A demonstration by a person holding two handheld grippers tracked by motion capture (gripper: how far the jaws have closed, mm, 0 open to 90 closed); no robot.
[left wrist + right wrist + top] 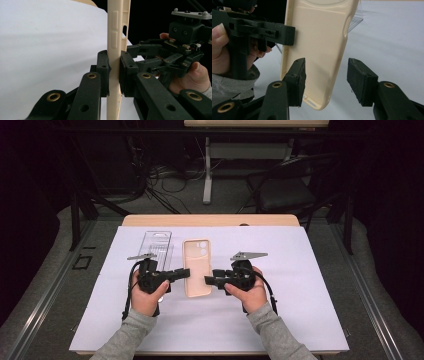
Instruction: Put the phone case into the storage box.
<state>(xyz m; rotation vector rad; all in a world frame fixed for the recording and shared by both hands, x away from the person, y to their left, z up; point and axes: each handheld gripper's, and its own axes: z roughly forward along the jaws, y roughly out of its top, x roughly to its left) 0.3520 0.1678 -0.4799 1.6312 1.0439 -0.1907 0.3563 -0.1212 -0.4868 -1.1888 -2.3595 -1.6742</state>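
Pinching the beige phone case (114, 75) by its left edge: left gripper (114, 72), case at tabletop centre. Right gripper (325, 82): jaws spread about the case's right edge, contact unclear. Clear plastic tray (156, 245) behind, partly hidden.

Your cream phone case (196, 268) sits lengthwise at the white sheet's middle, camera cutout at the far end; its left edge is pinched, inner hollow facing up; button bumps (114, 32) show along that edge.
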